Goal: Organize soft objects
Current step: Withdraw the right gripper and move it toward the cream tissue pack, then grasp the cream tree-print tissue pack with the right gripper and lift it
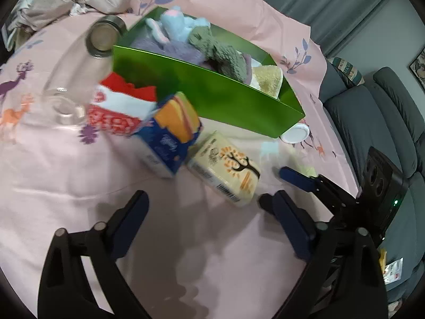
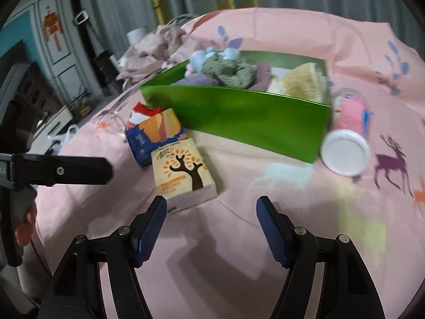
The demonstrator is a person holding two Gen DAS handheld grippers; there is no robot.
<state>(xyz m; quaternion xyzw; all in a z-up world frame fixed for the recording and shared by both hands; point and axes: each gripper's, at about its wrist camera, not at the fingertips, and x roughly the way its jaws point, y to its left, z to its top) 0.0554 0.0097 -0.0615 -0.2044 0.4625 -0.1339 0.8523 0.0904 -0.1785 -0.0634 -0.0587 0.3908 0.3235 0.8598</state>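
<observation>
A green box (image 1: 212, 93) (image 2: 252, 122) on the pink cloth holds plush toys (image 1: 180, 26) and folded towels (image 1: 268, 79). In front of it lie a cream tissue pack with a tree print (image 1: 225, 170) (image 2: 183, 175), a blue and orange tissue pack (image 1: 170, 135) (image 2: 156, 135), and a red and white pack (image 1: 119, 106) (image 2: 143, 113). My left gripper (image 1: 204, 199) is open just short of the cream pack. My right gripper (image 2: 211, 204) is open too, its left fingertip close to that pack's near corner. Nothing sits between either pair of fingers.
A metal-rimmed glass jar (image 1: 105, 37) and a clear glass (image 1: 63, 101) lie left of the box. A pink bottle with a white cap (image 2: 345, 154) lies at its right end. Crumpled cloth (image 1: 66, 0) is behind, a grey sofa (image 1: 372, 111) beyond the table edge.
</observation>
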